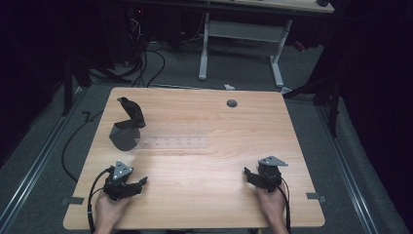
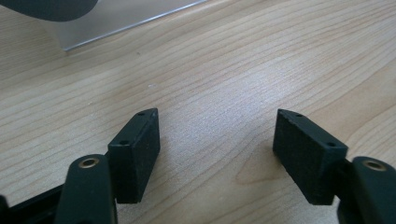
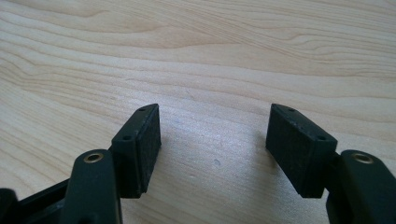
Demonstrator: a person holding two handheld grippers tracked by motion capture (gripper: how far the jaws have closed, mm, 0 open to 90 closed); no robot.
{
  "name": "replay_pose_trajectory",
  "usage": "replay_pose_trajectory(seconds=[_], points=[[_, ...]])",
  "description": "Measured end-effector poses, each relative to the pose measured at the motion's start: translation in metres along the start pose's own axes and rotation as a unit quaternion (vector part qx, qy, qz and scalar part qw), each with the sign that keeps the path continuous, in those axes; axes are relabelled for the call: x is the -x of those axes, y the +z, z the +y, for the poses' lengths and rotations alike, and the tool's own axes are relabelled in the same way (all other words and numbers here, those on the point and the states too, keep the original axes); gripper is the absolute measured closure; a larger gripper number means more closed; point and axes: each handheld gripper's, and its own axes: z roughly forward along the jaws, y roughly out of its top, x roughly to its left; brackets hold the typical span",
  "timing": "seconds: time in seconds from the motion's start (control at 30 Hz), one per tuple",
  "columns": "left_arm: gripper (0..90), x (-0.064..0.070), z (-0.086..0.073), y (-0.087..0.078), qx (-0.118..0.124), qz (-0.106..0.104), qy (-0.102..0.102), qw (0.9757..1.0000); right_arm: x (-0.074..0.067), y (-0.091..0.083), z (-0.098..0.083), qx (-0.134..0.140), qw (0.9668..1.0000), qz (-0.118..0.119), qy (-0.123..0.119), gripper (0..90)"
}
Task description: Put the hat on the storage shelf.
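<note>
My left gripper [image 1: 140,182] [image 2: 217,140] rests low over the wooden table [image 1: 219,146] near its front left corner, held in a person's hand. Its jaws stand wide apart with bare wood between them. My right gripper [image 1: 248,174] [image 3: 215,137] sits near the front right, also in a hand, and its jaws are open on nothing. A dark grey stand [image 1: 125,132] with a black angled handle [image 1: 132,112] stands at the table's left. A clear plastic strip [image 1: 173,142] with a row of small holes lies flat beside it. The strip's edge [image 2: 116,18] lies ahead of the left jaws.
A round grey cable hole [image 1: 232,103] sits near the table's far edge. Beyond the table are a white desk frame [image 1: 241,36] and loose cables [image 1: 146,63] on grey carpet. A black cable [image 1: 91,204] trails off the front left edge.
</note>
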Motion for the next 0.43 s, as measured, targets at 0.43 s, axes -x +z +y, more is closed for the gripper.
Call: replay_pose_trajectory(seconds=[0.43], points=[[27.8,0.0003,-0.0002,0.0009,-0.001,0.005,0.0,1.0,-0.0001,0.0,0.0,0.0,1.0,0.0,0.0,35.6]])
